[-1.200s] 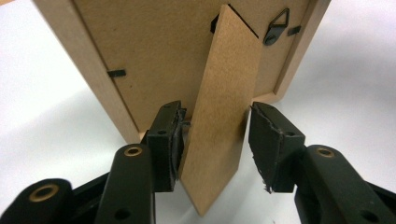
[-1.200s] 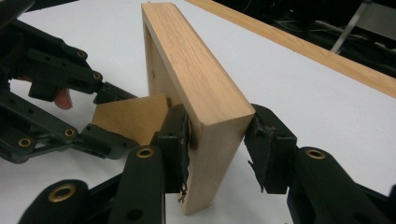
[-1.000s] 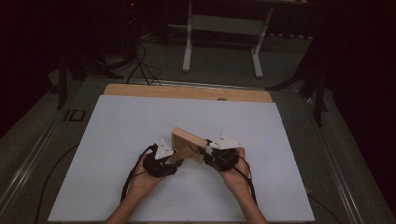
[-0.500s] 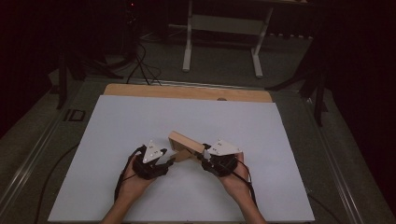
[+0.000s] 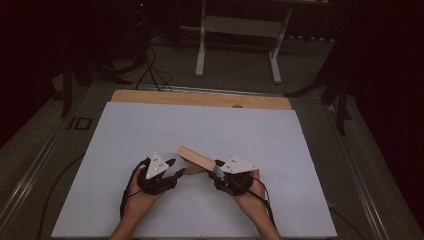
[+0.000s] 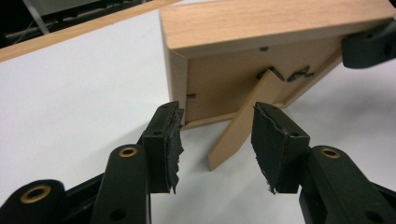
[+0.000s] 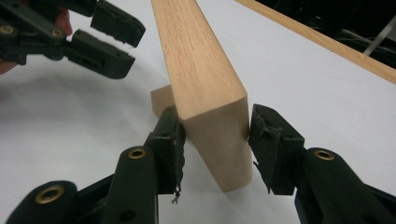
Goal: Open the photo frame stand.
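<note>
A wooden picture frame stands near the front middle of the bench, whose top is covered by a white sheet with a strip of bare wood showing along the far edge. The frame leans on its back stand, a flat wooden strut hinged to the backboard and angled down to the white surface. The left claw sits at the frame's left end, carried by a hand coming in from the near edge; in the left gripper view its two black jaws are spread apart, one pad just beside the frame's lower corner and the other beside the strut, with the strut's foot in the gap between them and neither pad pressing on it. The right claw is at the frame's other end, carried by the other hand. In the right gripper view its jaws straddle the end of the frame's wooden edge; they have just been opening, the left pad lies against or just beside the wood, and the right pad stands close by its corner without a visible squeeze. That same view shows the left claw farther off, jaws parted, beside the frame. In the high view a grey three-cornered plate tops each claw, and cables trail back along the wrists.
</note>
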Demonstrator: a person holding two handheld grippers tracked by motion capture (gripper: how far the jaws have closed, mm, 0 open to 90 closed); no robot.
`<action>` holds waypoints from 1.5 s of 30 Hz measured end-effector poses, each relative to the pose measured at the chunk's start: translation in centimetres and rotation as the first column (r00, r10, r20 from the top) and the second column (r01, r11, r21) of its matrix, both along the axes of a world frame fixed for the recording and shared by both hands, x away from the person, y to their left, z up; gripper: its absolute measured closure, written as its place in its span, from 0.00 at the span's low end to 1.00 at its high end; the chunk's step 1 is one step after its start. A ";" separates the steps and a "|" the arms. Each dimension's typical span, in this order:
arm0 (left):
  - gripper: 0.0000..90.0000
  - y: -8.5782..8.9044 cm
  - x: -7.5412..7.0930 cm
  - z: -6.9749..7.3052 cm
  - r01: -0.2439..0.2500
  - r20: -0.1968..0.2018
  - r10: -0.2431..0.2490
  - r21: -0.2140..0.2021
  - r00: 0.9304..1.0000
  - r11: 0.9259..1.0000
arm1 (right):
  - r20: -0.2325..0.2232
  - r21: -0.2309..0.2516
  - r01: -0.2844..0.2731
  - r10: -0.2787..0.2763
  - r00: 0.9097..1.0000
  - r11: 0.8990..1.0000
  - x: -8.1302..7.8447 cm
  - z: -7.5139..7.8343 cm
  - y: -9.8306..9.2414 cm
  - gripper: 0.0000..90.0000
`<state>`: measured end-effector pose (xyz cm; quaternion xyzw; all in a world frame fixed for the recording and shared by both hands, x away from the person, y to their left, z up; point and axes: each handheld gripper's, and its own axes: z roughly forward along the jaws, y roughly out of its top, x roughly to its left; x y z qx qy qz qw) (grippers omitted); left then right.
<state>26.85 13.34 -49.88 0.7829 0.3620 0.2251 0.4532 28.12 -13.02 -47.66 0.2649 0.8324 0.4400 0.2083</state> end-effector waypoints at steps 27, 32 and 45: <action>0.61 0.2 -0.2 0.0 0.003 0.011 -0.003 -0.006 1.000 1.000 | -0.056 0.015 -0.045 0.046 0.997 0.999 -0.1 -0.2 -0.7 0.36; 0.61 0.4 -0.2 0.1 -0.008 0.016 0.008 -0.014 1.000 1.000 | -0.088 0.002 -0.082 0.082 0.993 0.997 0.0 -0.3 -1.0 0.36; 0.62 0.4 -0.1 0.1 -0.012 0.020 0.013 -0.016 1.000 1.000 | -0.126 -0.001 -0.125 0.124 0.984 0.992 0.5 -0.5 -2.2 0.42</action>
